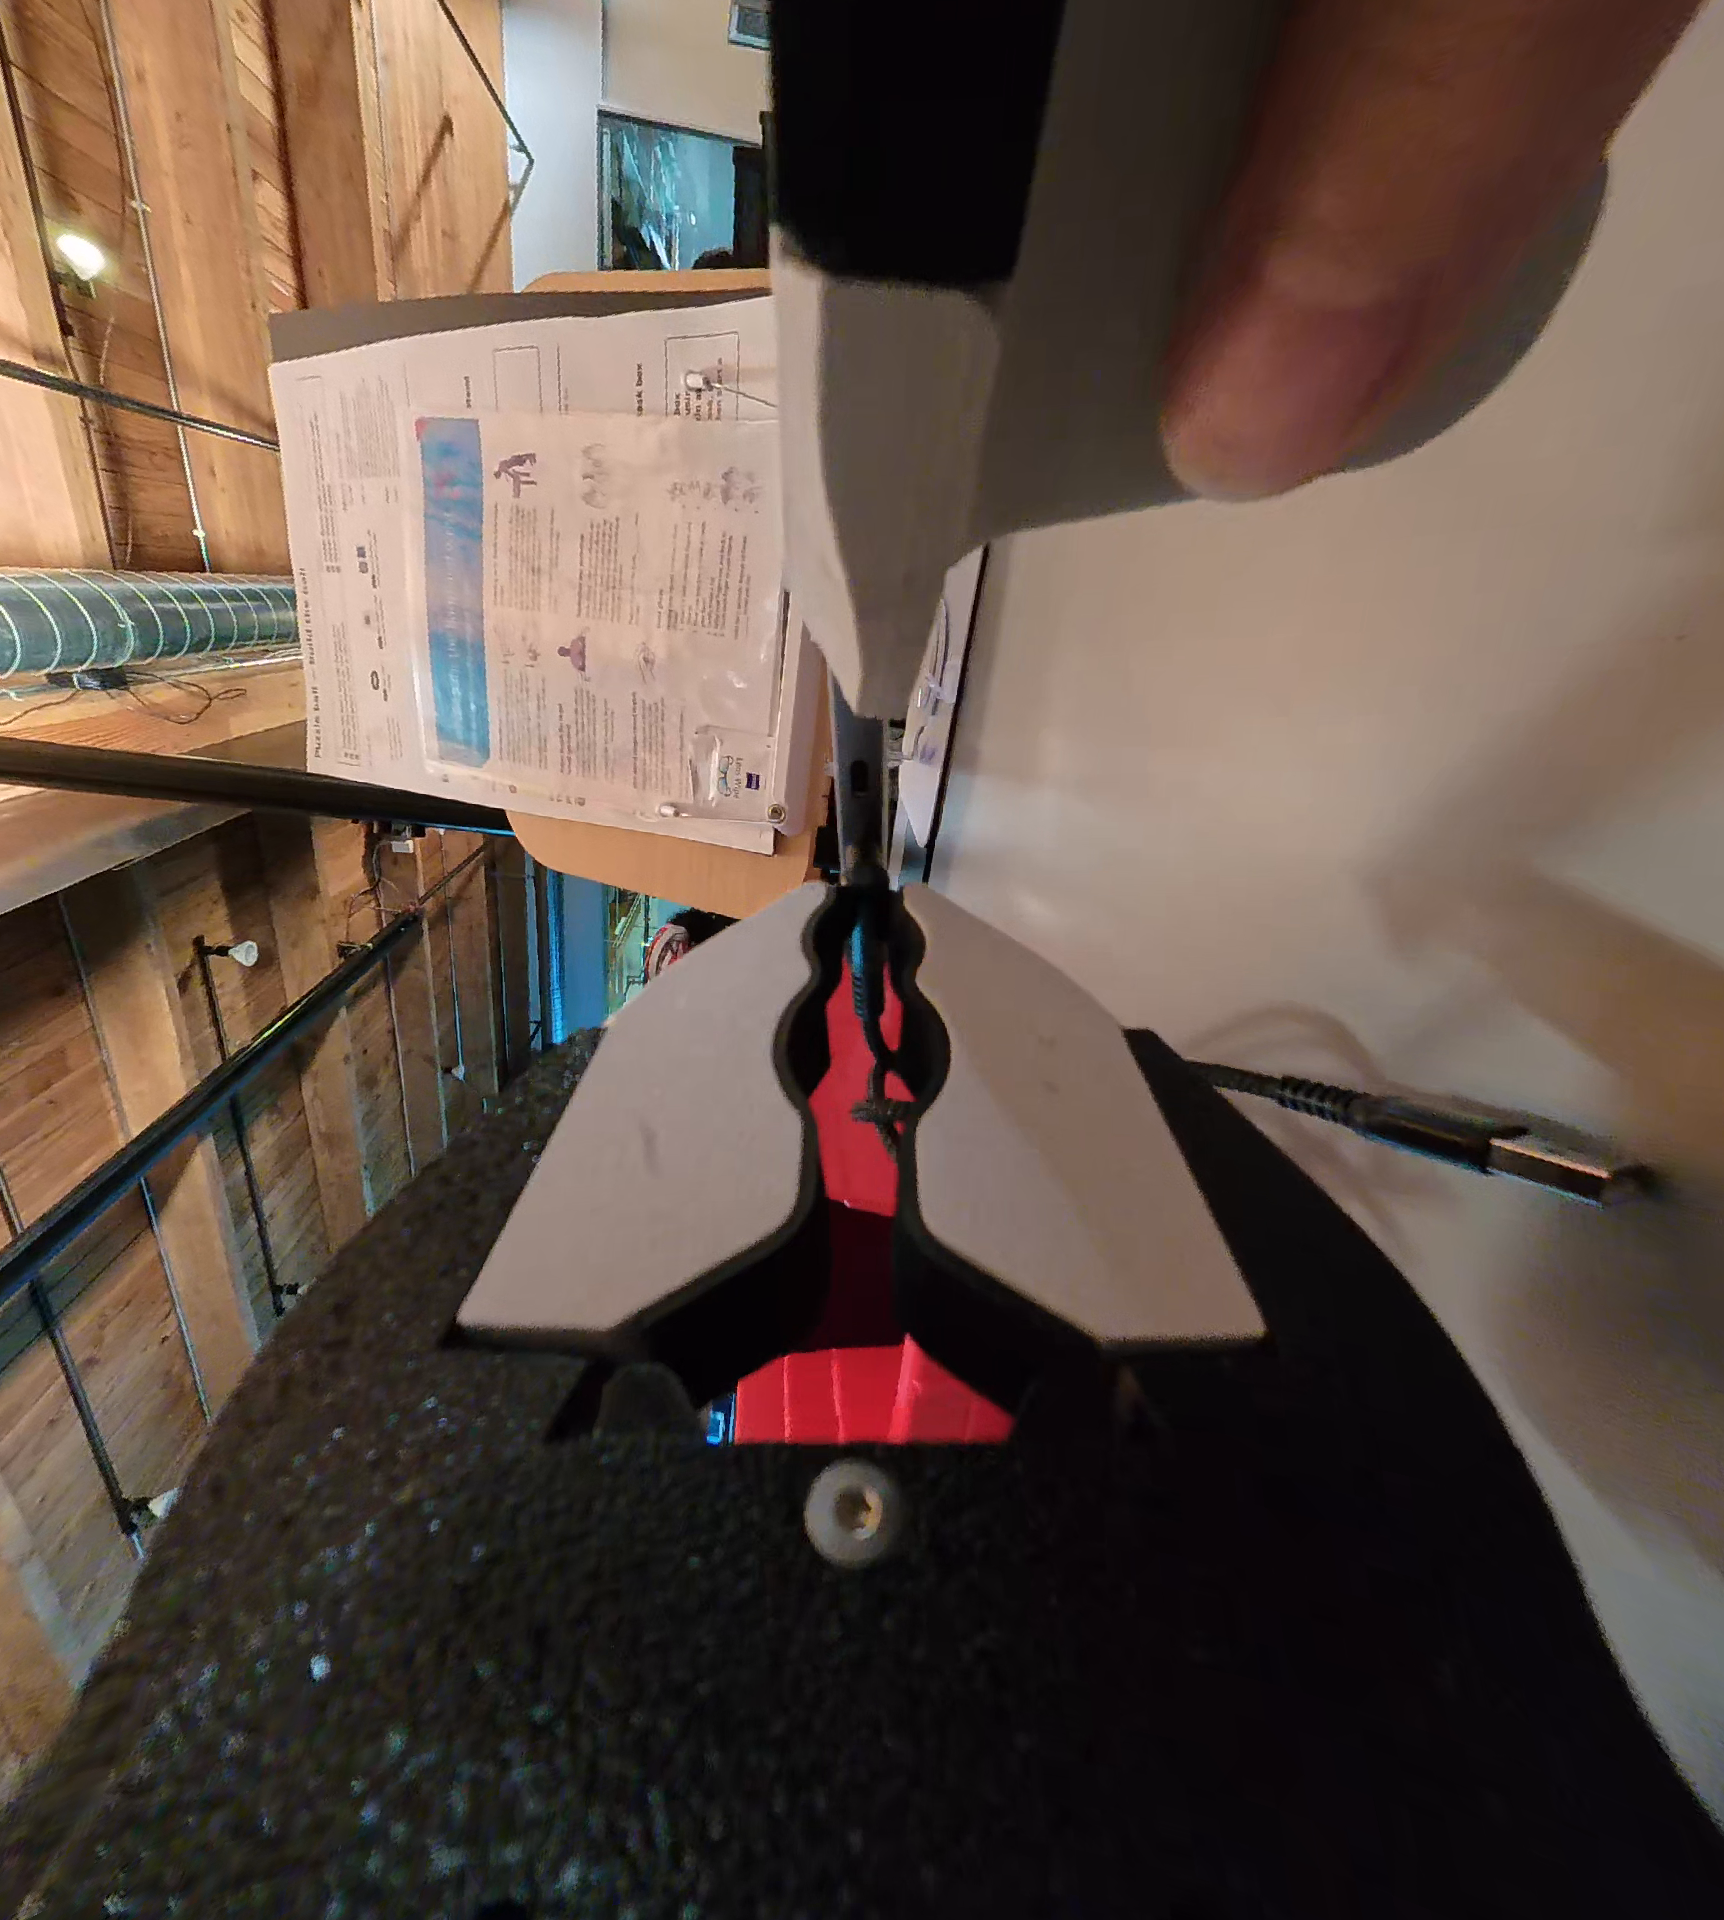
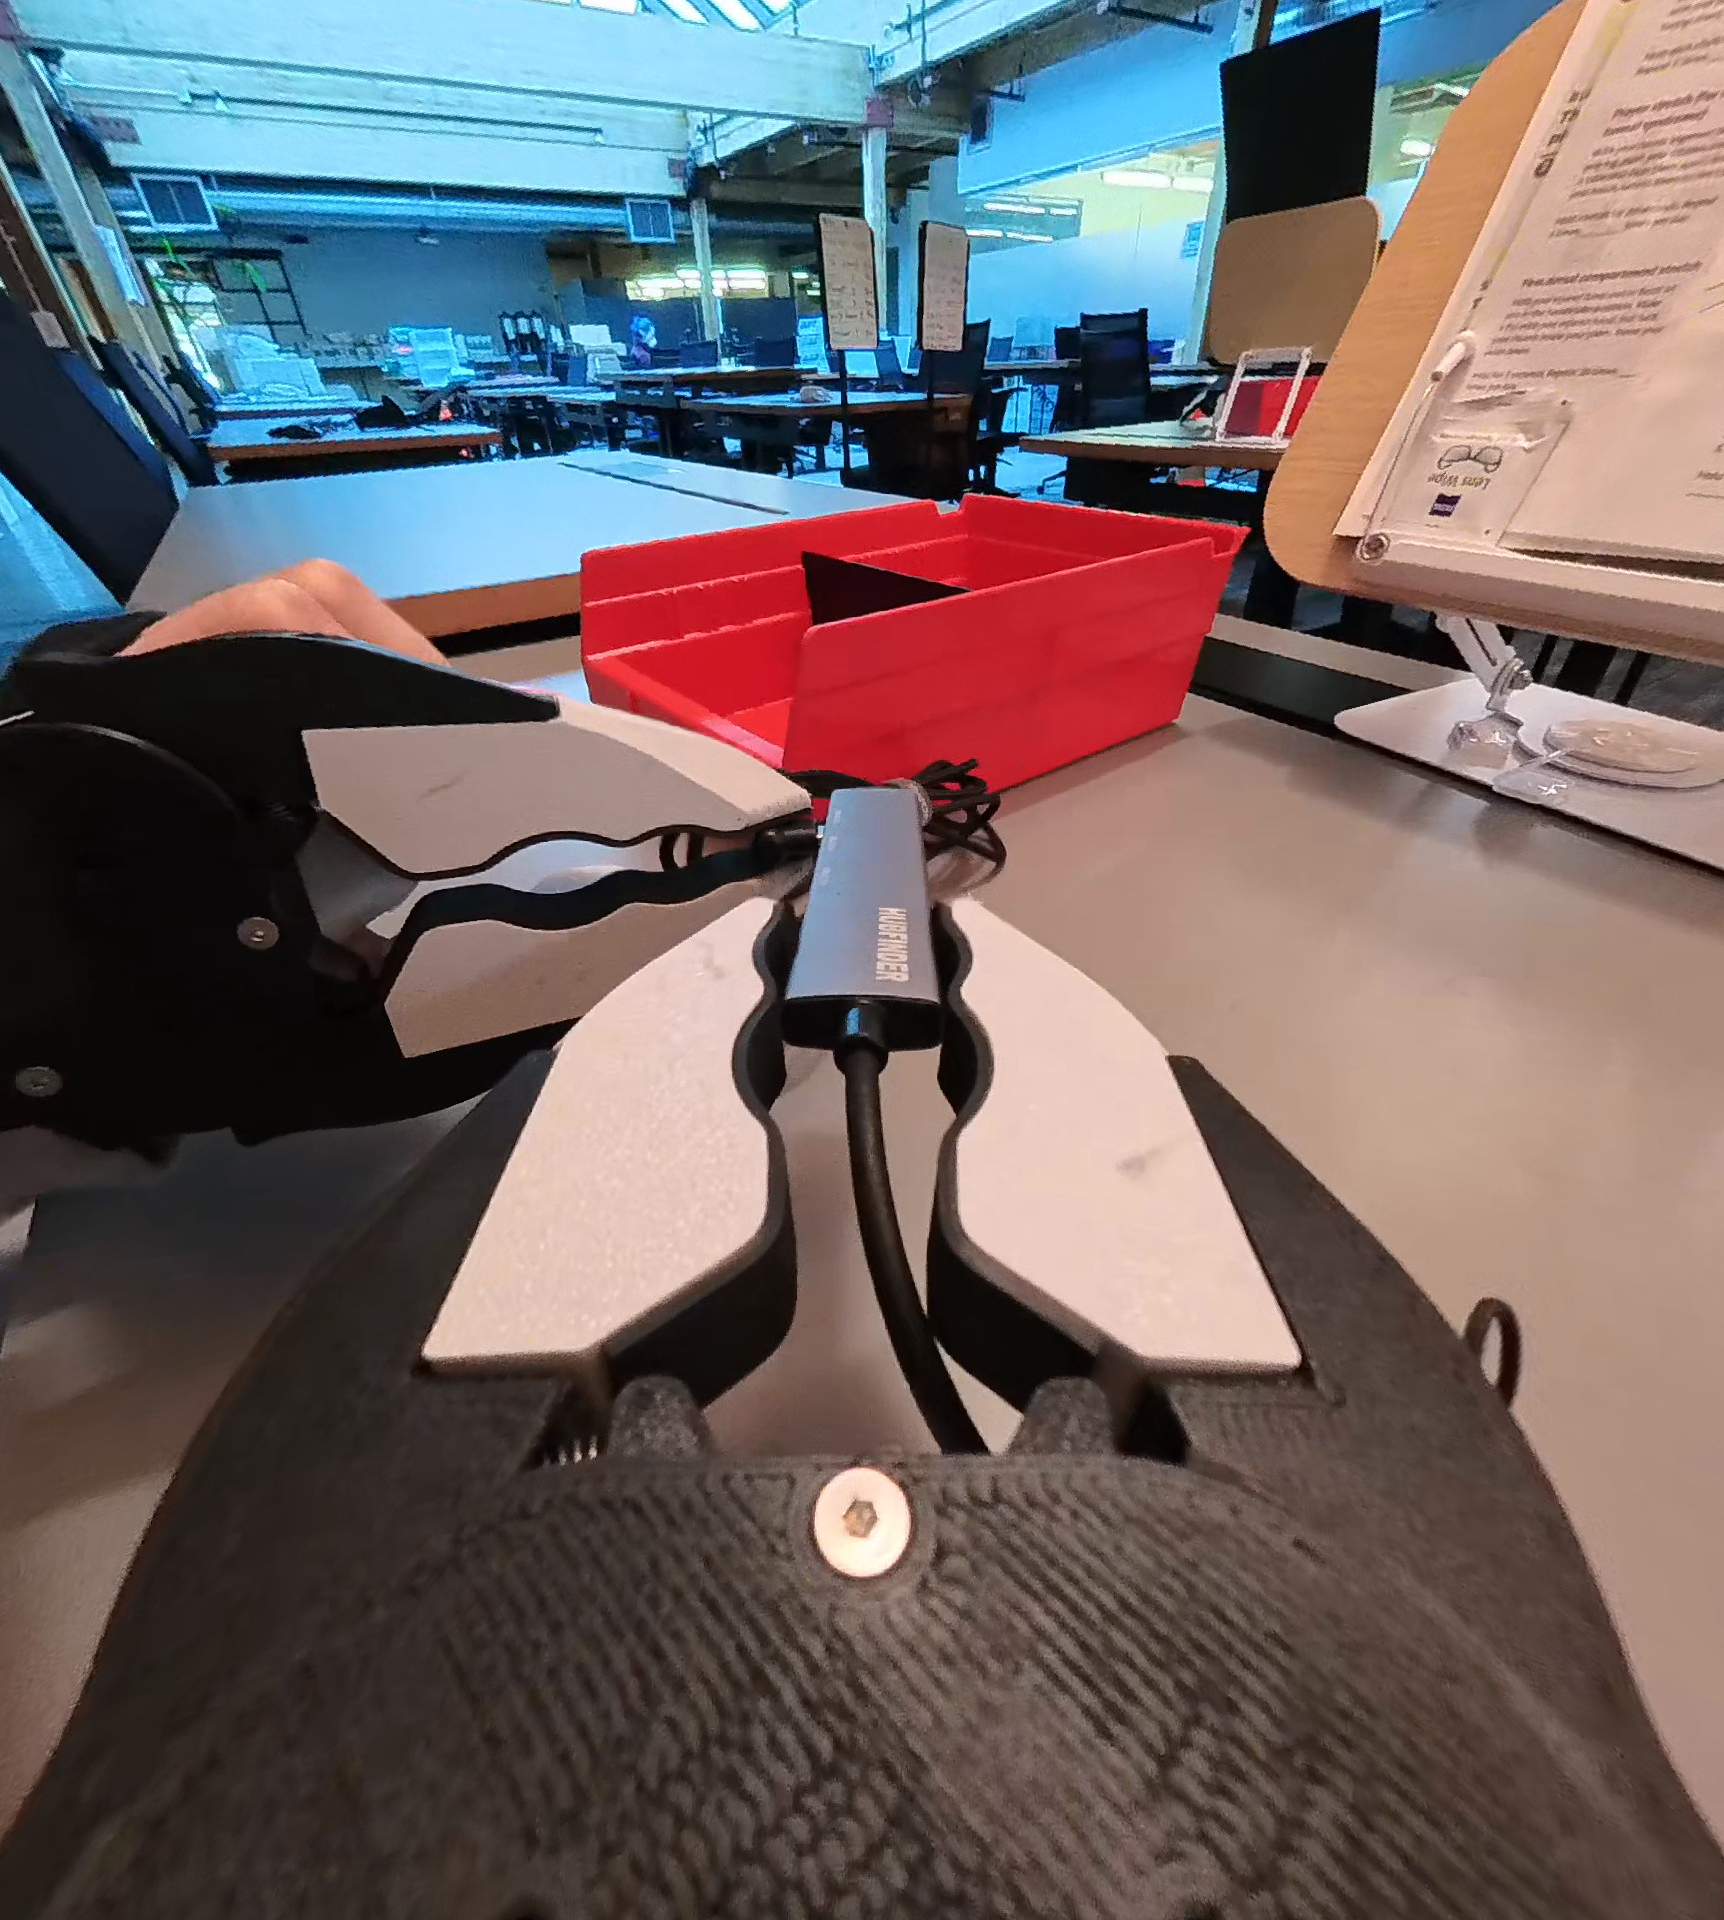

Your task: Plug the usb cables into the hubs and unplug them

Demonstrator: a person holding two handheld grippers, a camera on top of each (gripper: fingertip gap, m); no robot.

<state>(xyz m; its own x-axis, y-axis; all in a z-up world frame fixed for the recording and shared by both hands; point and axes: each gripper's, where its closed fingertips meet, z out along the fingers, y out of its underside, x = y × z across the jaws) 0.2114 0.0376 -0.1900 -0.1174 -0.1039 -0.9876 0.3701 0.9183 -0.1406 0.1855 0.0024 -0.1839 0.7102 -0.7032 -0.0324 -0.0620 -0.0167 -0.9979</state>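
The grey surface [image 2: 1357, 987] carries everything. Beyond the right gripper's [image 2: 858, 966] jaws sits a red bin [image 2: 941, 644], with a black divider inside it. To the right of those jaws and farther back, a wooden stand [image 2: 1357, 416] on a white base holds printed sheets [image 2: 1616, 312].

The right jaws are clenched on a slim grey hub [image 2: 863, 925], which lies lengthwise between them and sticks out past their tips toward the bin. The hub's thick black lead [image 2: 879, 1195] runs back through the gap between the jaws. A tangle of thin black cable [image 2: 951, 790] lies at the hub's far end, just in front of the bin.

The left gripper [image 2: 754, 842] comes in from the left side, turned on edge, its jaws closed on a small black plug [image 1: 863, 940] that meets the hub's left side near its far end. Whether the plug is fully seated I cannot tell. From its own camera, the thin cord trails back between the jaws over the red of the bin.

A loose braided cable with a metal USB plug [image 1: 1554, 1169] lies on the surface to the right of the left jaws.
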